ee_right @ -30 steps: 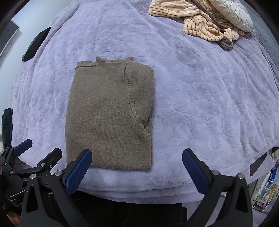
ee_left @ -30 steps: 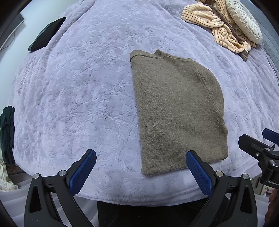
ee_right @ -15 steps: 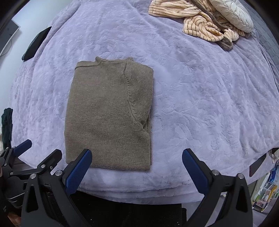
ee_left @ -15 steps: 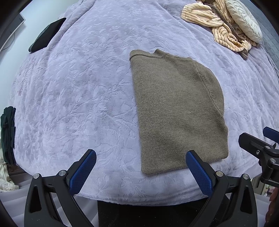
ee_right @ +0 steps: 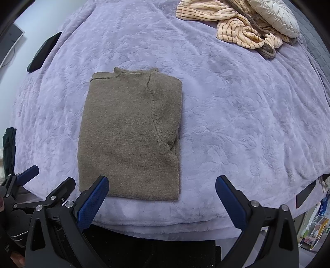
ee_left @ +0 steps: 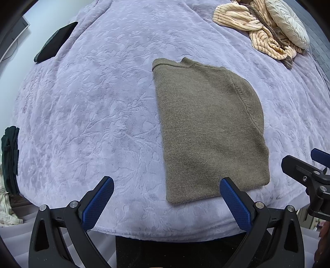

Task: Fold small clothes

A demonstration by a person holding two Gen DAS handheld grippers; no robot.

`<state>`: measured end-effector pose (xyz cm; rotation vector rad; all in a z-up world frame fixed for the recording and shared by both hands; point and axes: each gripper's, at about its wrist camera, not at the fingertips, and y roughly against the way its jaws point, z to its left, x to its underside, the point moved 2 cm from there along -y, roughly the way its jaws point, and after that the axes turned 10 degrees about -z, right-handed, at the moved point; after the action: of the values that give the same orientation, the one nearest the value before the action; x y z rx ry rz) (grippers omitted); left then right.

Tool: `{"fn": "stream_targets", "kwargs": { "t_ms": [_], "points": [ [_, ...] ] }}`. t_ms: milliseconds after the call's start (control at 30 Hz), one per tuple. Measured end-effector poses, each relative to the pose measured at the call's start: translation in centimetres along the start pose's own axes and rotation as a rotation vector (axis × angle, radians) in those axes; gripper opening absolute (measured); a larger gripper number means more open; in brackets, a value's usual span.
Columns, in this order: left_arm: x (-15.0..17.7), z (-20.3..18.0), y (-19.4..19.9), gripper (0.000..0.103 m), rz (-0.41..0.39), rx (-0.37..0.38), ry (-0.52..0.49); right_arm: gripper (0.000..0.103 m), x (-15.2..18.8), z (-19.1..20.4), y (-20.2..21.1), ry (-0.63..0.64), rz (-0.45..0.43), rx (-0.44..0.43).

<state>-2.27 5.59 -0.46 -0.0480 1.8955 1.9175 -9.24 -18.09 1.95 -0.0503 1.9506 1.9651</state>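
Olive sweater (ee_left: 210,127) lies folded on the lavender bed (ee_left: 92,115); both the left hand-held gripper (ee_left: 166,203) and the right hand-held gripper (ee_right: 162,201) gape, holding nothing; only the right view shows the tucked sleeve fold.

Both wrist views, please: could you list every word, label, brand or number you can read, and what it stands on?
None can be read.
Brown sweater: no tag or print shows.
Lilac blanket: embossed leaf pattern only.
Striped garment and cream pillow: no text.
Colourful items at the right wrist view's lower right edge: too small and blurred.
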Motion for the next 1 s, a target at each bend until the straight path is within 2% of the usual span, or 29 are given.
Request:
{"fn": "stream_targets", "kwargs": {
  "t_ms": [1000],
  "points": [
    [-0.19, 0.63, -0.07, 0.103, -0.006, 0.003, 0.016, 0.103, 0.07, 0.19, -0.03, 0.001, 0.006, 0.005]
  ]
}}
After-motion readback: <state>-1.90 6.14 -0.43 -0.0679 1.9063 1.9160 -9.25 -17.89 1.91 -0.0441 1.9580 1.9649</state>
